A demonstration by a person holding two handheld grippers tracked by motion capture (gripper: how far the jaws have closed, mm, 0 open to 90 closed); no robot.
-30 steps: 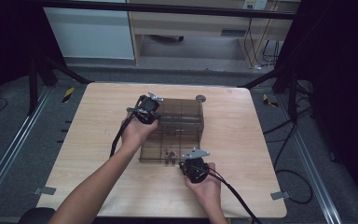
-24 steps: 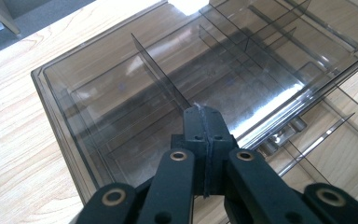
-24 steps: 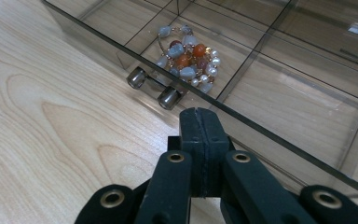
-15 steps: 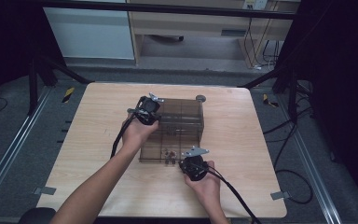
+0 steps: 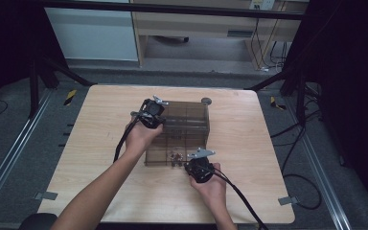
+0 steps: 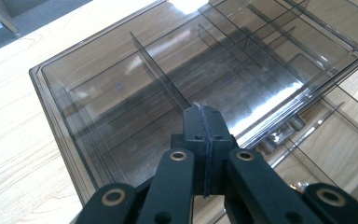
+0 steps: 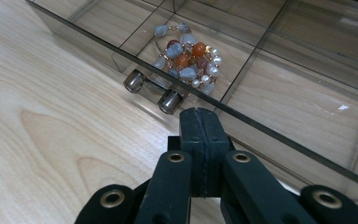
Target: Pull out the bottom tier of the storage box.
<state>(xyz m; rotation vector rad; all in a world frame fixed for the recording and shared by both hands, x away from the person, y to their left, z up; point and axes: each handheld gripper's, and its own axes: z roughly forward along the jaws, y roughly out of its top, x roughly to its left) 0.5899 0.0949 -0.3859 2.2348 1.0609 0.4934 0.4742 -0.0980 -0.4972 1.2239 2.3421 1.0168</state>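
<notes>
A smoky clear plastic organizer box [image 5: 159, 152] lies open mid-table, its ribbed lid [image 5: 187, 115] raised at the far side. A beaded bracelet [image 7: 184, 56] in blue, orange and pearl lies in a front compartment of the tray [image 7: 303, 100]; it also shows as the bracelet [image 5: 176, 155] near the tray's front wall. My left gripper [image 5: 159, 115] is shut with nothing in it, by the lid's left end. Its tips [image 6: 204, 112] hang just over the ribbed lid [image 6: 121, 93]. My right gripper [image 5: 193, 162] is shut and empty, tips [image 7: 200, 116] at the tray's front wall beside two small latch knobs [image 7: 151, 91].
The box sits on a light wooden table [image 5: 96, 143] with bare wood on all sides. A small round grey disc [image 5: 206, 101] lies behind the lid. Cables trail from both grippers toward the near edge. Dark floor, rails and a cabinet surround the table.
</notes>
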